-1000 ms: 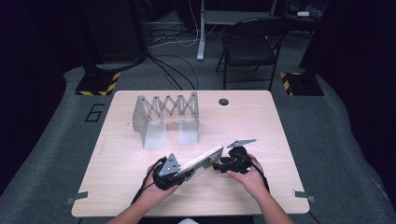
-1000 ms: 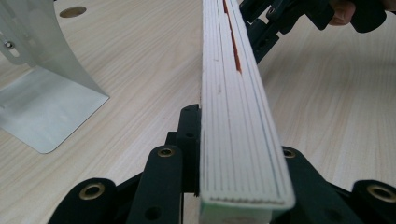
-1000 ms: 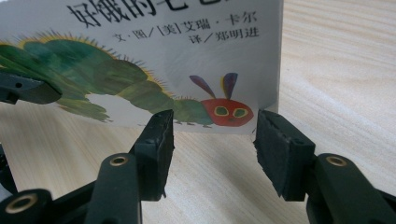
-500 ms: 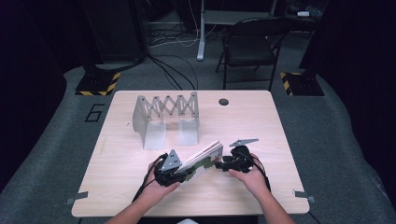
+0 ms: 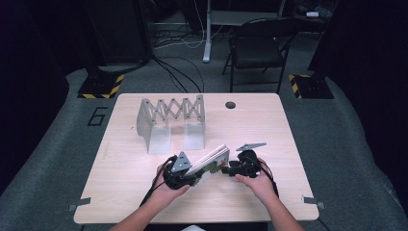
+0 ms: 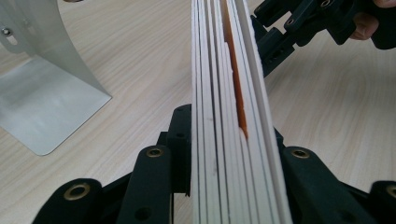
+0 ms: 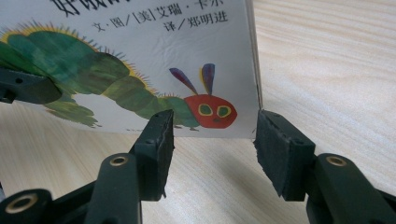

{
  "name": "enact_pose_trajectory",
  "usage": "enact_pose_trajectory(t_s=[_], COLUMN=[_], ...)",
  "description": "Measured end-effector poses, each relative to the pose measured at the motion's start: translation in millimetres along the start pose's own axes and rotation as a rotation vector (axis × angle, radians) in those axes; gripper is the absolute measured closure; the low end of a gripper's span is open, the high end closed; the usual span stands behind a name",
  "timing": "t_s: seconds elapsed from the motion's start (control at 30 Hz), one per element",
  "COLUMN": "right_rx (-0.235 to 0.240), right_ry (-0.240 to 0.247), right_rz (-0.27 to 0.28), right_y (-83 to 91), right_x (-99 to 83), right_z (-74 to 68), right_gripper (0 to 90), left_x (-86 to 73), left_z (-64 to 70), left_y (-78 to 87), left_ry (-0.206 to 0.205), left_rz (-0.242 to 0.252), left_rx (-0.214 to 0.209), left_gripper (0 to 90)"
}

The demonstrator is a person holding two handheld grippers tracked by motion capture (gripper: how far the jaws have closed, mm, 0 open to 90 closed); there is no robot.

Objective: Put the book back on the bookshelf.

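A board book [image 5: 210,161] is held off the table [image 5: 144,192] near its front edge, between the two hands. The left hand-held gripper [image 5: 185,174] is clenched on the book's lower left end; in the left gripper view the thick white pages [image 6: 229,116] are seen edge-on, squeezed between the two black jaws. The book's long axis runs from lower left to upper right in the high view, with the far end raised and pointed toward the right hand-held gripper [image 5: 230,168]. That gripper is released: in the right gripper view its jaws stand apart on either side of the book's lower corner, where a caterpillar's red head [image 7: 210,111] is printed. A metal expanding rack [image 5: 171,120] stands farther back on the table, well apart from the book.
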State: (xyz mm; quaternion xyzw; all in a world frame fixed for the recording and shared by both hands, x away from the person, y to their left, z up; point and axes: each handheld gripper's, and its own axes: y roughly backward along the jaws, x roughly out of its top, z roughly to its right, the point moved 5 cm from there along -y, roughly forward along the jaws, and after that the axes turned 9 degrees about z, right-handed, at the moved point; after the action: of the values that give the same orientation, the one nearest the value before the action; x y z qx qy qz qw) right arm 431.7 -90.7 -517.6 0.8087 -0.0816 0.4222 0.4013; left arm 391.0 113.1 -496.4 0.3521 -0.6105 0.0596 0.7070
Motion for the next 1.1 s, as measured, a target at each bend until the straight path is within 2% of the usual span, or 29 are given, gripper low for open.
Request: enact_pose_trajectory(t_s=[0.1,0.13,0.2,0.53,0.57,0.7,0.9,1.1], right_rx=[0.003,0.001,0.003,0.007,0.007,0.008,0.005,0.005], right_ry=[0.009,-0.007,-0.003,0.002,-0.01,-0.012,-0.01,-0.011], right_rz=[0.006,-0.003,-0.002,-0.002,-0.004,-0.004,-0.001,-0.001], right_y=[-1.1,-0.7,-1.4,-3.3,-3.4,-3.3,-3.0,-2.6], right_x=[0.4,0.0,0.1,0.1,-0.1,-0.2,-0.2,0.2], right_z=[0.2,-1.1,-1.5,-1.4,-1.9,-1.5,-0.3,-0.9], right_gripper=[47.1,47.1,47.0,46.8,46.8,46.7,46.6,46.6], left_x=[-0.6,-0.8,-0.7,1.6,2.0,2.1,1.3,1.6], left_z=[0.7,0.3,-0.5,-1.7,-2.4,-1.3,1.2,1.7], left_y=[-0.4,-0.5,-0.1,-2.1,-2.5,-2.4,-2.6,-2.3], left_ry=[-0.01,-0.017,-0.024,0.005,0.01,-0.011,-0.017,-0.023], left_rz=[-0.004,-0.008,-0.019,-0.049,-0.06,-0.068,-0.062,-0.066], left_rx=[-0.001,-0.002,-0.001,-0.004,-0.006,-0.001,-0.011,-0.017], left_gripper=[67.2,67.2,67.8,69.4,69.1,69.0,74.3,75.4])
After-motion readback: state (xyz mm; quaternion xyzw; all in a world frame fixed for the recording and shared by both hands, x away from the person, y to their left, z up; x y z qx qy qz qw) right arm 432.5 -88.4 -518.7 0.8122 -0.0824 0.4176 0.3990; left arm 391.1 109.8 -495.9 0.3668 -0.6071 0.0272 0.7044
